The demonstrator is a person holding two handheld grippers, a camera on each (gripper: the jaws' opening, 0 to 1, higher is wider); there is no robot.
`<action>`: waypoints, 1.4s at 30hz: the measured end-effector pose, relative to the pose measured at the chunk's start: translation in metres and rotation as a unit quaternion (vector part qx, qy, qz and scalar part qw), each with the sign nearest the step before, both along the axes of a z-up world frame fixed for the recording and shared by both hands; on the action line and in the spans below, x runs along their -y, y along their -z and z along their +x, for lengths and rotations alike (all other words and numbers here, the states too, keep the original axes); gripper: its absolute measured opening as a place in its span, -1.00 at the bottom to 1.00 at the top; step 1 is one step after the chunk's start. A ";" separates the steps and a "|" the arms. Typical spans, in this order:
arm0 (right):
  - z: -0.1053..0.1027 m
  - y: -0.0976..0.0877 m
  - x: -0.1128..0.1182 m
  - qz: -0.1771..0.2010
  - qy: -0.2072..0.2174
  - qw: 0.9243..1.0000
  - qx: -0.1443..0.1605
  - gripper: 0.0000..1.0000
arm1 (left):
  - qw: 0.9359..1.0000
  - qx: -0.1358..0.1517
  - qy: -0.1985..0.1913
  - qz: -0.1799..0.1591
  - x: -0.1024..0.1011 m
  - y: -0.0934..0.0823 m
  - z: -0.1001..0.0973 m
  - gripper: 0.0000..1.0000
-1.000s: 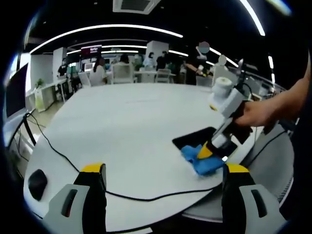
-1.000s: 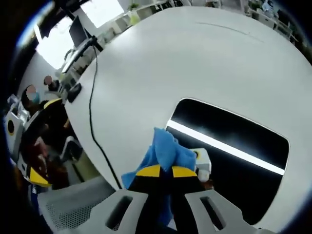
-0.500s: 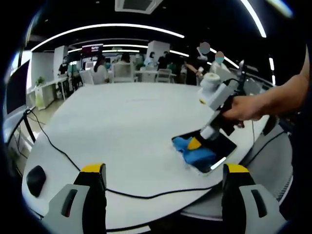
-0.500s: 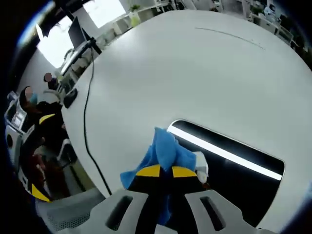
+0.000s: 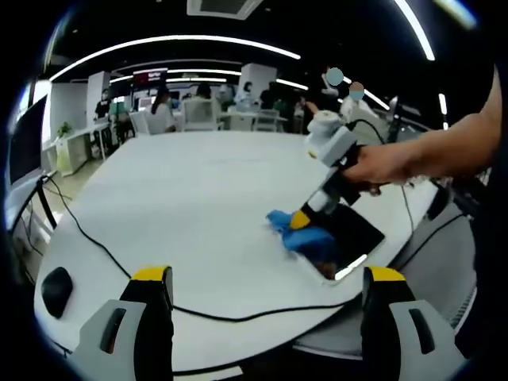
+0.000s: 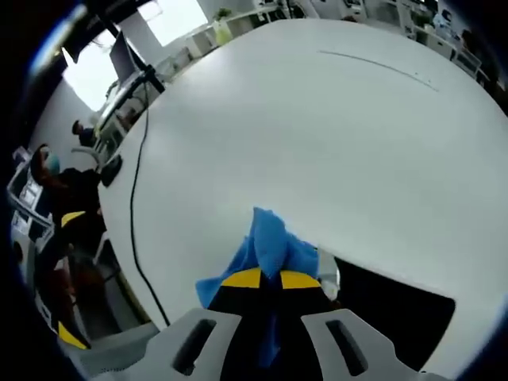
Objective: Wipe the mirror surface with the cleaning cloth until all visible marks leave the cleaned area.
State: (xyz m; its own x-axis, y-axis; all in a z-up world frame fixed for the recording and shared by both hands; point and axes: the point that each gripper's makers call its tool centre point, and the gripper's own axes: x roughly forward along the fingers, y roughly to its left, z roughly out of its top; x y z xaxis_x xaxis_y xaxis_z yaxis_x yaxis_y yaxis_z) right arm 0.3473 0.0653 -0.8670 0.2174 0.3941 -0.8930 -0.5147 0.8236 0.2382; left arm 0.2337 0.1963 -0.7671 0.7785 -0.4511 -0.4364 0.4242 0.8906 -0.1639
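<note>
Mirror [image 5: 349, 238] lying flat near the table [image 5: 198, 206] edge, my right gripper [image 6: 265, 279] pinching the blue cloth [image 6: 270, 246] against the mirror's corner, my left gripper [image 5: 266, 278] hanging open beside it, black cable [image 5: 95, 246] trailing nearby.

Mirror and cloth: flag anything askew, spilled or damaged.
Nothing stands out. The mirror lies flat near the white table's edge, unbroken, and the right tongs press the blue cloth at its end. A black cable trails across the table.
</note>
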 end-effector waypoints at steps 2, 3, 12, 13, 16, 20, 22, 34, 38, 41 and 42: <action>0.003 -0.001 -0.001 -0.002 -0.002 1.000 0.001 -0.98 | 1.000 -0.004 -0.007 0.001 -0.004 -0.001 0.001 0.99; 0.005 0.000 -0.002 -0.004 -0.003 1.000 0.001 -0.98 | 1.000 -0.004 -0.010 0.001 -0.006 -0.001 0.002 0.99; 0.003 -0.001 -0.001 -0.017 -0.014 1.000 -0.006 -0.99 | 1.000 0.000 -0.006 -0.001 0.006 -0.006 0.005 0.99; 0.003 -0.001 -0.001 -0.023 -0.024 0.999 -0.003 -0.98 | 1.000 0.000 -0.005 -0.002 0.007 -0.006 0.005 0.99; 0.005 0.000 -0.001 -0.031 -0.010 0.999 -0.011 -0.99 | 1.000 0.001 -0.003 -0.002 0.010 -0.008 0.005 0.99; 0.010 0.002 -0.004 -0.051 -0.028 0.998 0.009 -0.99 | 1.000 0.002 0.000 0.000 0.010 -0.011 0.000 0.99; 0.012 0.004 -0.003 -0.047 -0.023 0.999 0.005 -0.99 | 1.000 0.000 -0.002 0.001 0.008 -0.009 -0.001 0.99; 0.009 0.003 -0.002 -0.047 -0.017 0.998 0.023 -0.99 | 1.000 -0.005 -0.010 -0.002 0.011 0.000 -0.004 0.99; 0.017 0.008 -0.003 -0.036 -0.010 0.999 0.016 -1.00 | 1.000 -0.001 -0.010 -0.006 0.012 0.002 0.005 0.99; 0.018 0.007 -0.003 -0.025 0.001 1.000 0.003 -1.00 | 1.000 -0.001 -0.001 -0.001 0.014 0.003 0.010 0.99; 0.015 0.006 -0.003 -0.024 -0.004 1.000 0.005 -1.00 | 1.000 0.003 0.000 0.004 0.013 0.002 0.011 0.99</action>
